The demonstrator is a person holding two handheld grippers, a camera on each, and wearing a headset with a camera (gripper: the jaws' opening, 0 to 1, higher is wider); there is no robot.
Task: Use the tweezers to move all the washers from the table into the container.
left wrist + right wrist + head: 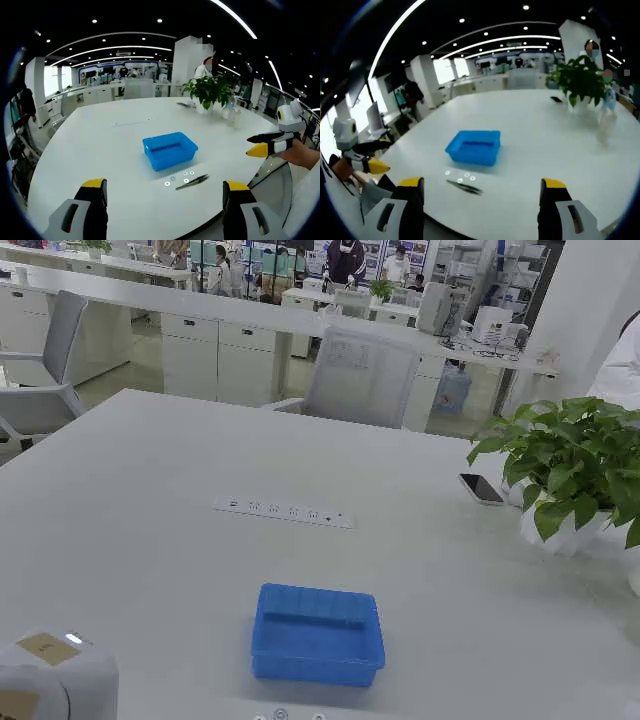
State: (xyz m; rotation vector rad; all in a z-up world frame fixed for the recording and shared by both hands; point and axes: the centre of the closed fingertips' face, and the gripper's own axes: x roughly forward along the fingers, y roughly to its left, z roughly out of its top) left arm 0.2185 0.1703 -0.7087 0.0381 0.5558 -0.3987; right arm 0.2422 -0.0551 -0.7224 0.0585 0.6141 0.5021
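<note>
My left claw (164, 186) is spread wide and empty at the near edge of the desk (100, 150). My right claw (481, 183) is spread just as wide and also holds nothing. Ahead of both, the tweezers (192, 181) lie flat on the desk, apart from either claw. The washers (185, 174) are scattered just beside them, and the blue container (170, 150) sits just beyond. I judge the tweezers to be light, thin, springy metal, likely to skid on the smooth top. I would take them across the middle of their two arms, leaving the tips free and squeezing gently. The washers look tiny, flat and slick, so each wants pinching by its rim, or it may flick away.
</note>
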